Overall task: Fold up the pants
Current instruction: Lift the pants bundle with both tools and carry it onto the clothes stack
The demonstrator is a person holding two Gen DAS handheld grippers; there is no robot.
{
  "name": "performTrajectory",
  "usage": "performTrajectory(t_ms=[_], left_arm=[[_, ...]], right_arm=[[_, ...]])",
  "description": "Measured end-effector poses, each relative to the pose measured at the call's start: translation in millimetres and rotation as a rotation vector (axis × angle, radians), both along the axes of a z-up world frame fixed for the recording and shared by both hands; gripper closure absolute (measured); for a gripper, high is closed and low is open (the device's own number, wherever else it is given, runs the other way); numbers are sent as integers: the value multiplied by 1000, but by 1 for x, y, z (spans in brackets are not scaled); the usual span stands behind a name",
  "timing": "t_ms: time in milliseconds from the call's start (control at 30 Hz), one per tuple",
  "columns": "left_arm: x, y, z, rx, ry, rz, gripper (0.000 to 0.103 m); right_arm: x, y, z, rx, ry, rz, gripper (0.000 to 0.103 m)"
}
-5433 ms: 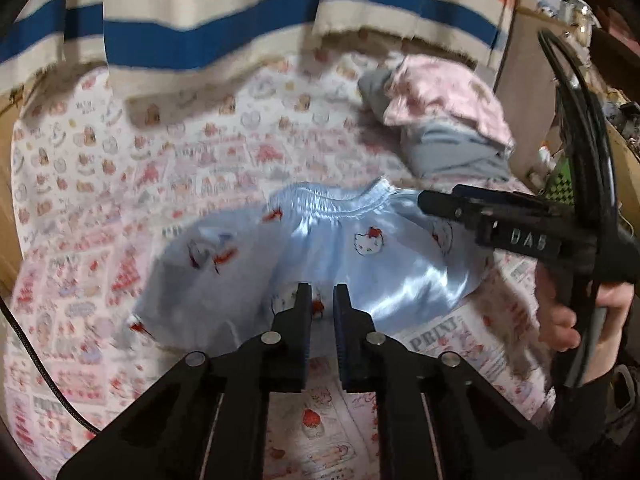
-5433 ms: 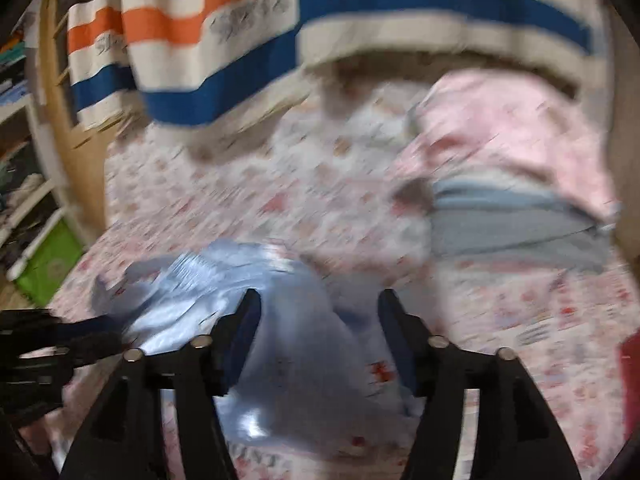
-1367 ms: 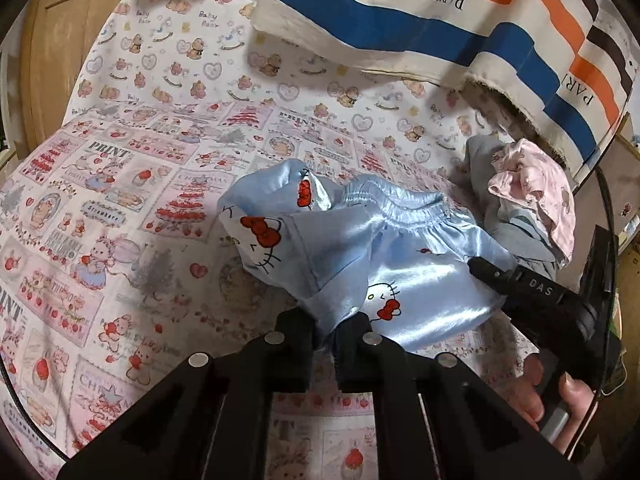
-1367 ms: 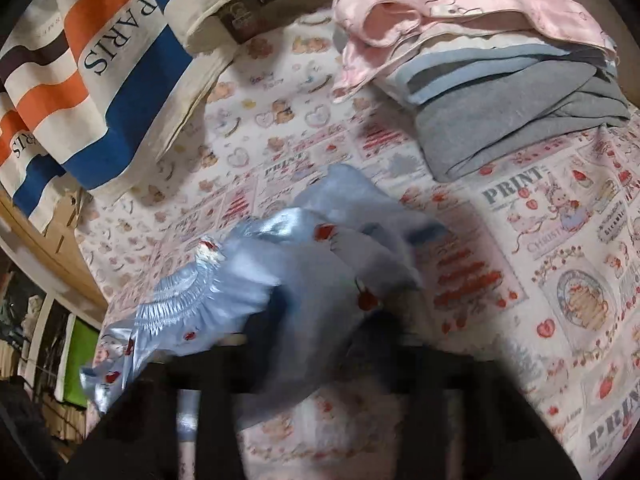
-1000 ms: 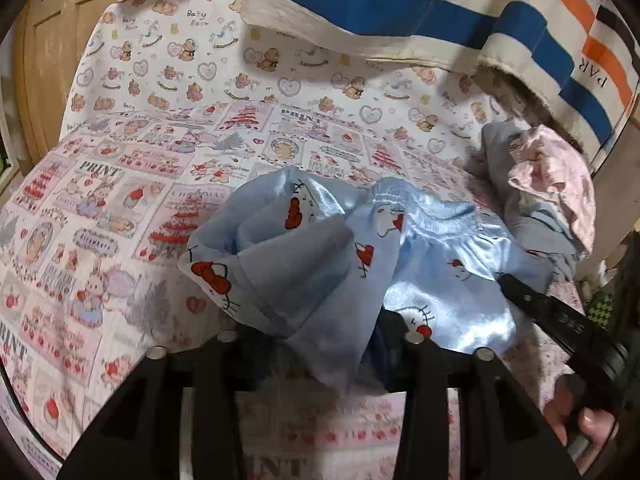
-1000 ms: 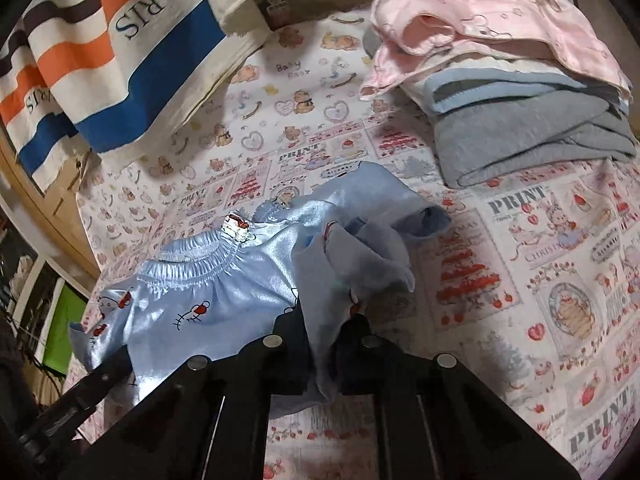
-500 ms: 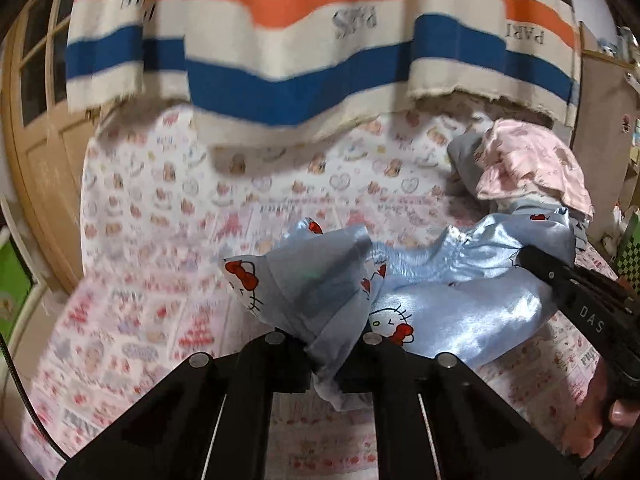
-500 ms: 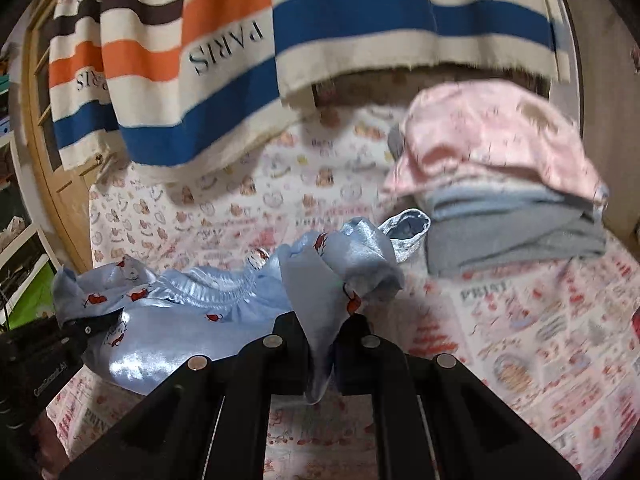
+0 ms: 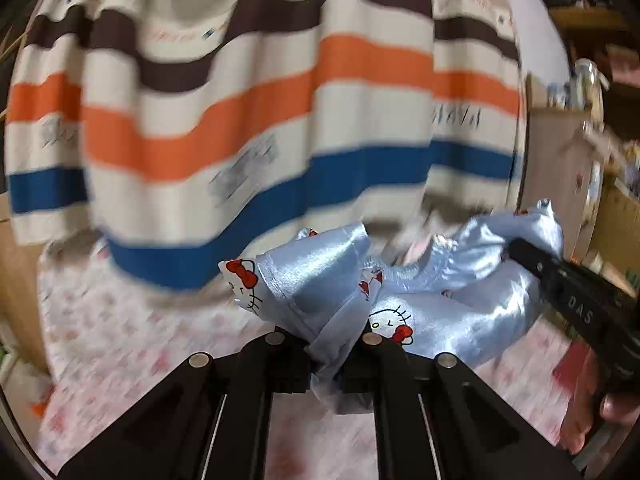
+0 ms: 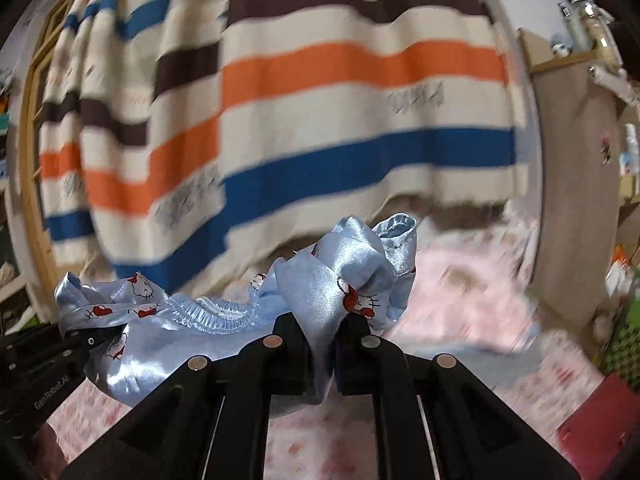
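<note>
The light blue satin pants (image 9: 436,312) with a red-bow cat print hang in the air between both grippers, above the patterned bed sheet (image 9: 120,332). My left gripper (image 9: 326,364) is shut on one bunched end of the pants. My right gripper (image 10: 322,360) is shut on the other end (image 10: 344,280). The elastic waistband (image 10: 212,312) sags between them. The right gripper also shows at the right of the left wrist view (image 9: 576,300), and the left gripper at the lower left of the right wrist view (image 10: 44,364). Both views are blurred by motion.
A striped cream, orange, blue and brown blanket (image 9: 256,120) hangs behind the bed. A wooden cabinet (image 10: 576,184) with jars on top stands at the right. A wooden frame (image 10: 28,152) stands at the left.
Both grippers have lifted the pants up off the sheet and tilted upward, so the hanging blanket now fills the views. The stack of folded clothes has dropped out of clear sight.
</note>
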State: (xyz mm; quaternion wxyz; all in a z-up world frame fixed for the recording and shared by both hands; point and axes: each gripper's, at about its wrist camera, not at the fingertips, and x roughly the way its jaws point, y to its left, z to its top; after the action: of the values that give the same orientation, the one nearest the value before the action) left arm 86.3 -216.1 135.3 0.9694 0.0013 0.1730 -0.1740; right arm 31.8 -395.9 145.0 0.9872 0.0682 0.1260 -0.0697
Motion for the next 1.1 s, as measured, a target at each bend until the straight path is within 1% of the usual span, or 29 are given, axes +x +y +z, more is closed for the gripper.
performTrajectory(t_ms=[100, 133, 167, 200, 233, 300, 333, 400, 467, 500, 567, 633, 667, 767, 867, 900, 933, 967, 1000, 1033, 1067, 1100], left_arm=[[32, -33, 23, -70, -31, -58, 96], [43, -46, 31, -82, -50, -81, 96], [53, -60, 37, -86, -64, -115, 96], [62, -71, 42, -94, -70, -151, 96], [73, -84, 45, -92, -72, -175, 96], [87, -107, 47, -80, -88, -183, 96], [93, -116, 46, -87, -101, -192, 96], [106, -134, 45, -96, -114, -192, 96], [123, -151, 36, -91, -111, -170, 95], [130, -158, 30, -78, -97, -160, 95], [150, -168, 8, -80, -18, -155, 95], [161, -169, -15, -91, 58, -177, 95], [163, -169, -25, -85, 75, -183, 95], [158, -171, -44, -2, 56, -185, 91], [156, -166, -48, 15, 46, -190, 78], [157, -166, -48, 15, 50, -188, 69], [157, -166, -48, 15, 52, -188, 61], [155, -164, -48, 19, 49, -183, 57], [151, -162, -48, 20, 42, -174, 48], [148, -158, -48, 16, 37, -166, 38], [143, -151, -47, 2, 34, -158, 32], [140, -144, -46, -14, 32, -146, 23]], right_arm=[[12, -31, 30, -45, -57, -53, 94], [20, -44, 42, -79, -59, -56, 94], [26, -52, 48, -97, -42, -62, 94], [33, -62, 55, -105, -26, -78, 94], [39, -77, 62, -96, -39, -97, 94], [46, -96, 68, -93, -66, -137, 94], [54, -110, 69, -92, -74, -182, 94], [65, -128, 68, -76, -98, -216, 94], [85, -147, 62, -60, -104, -262, 94], [95, -154, 57, -54, -80, -274, 94], [120, -169, 36, -39, 15, -269, 94], [128, -176, 10, -13, 64, -268, 94], [128, -177, 0, -7, 76, -259, 94], [123, -174, -18, -32, 86, -264, 94], [117, -168, -29, -67, 97, -278, 94], [116, -166, -32, -71, 106, -278, 94], [115, -165, -35, -77, 123, -282, 92], [114, -166, -36, -82, 134, -285, 88], [112, -165, -36, -88, 145, -288, 84], [107, -166, -37, -89, 148, -296, 74], [98, -167, -37, -87, 143, -308, 60], [90, -169, -35, -83, 130, -323, 50]])
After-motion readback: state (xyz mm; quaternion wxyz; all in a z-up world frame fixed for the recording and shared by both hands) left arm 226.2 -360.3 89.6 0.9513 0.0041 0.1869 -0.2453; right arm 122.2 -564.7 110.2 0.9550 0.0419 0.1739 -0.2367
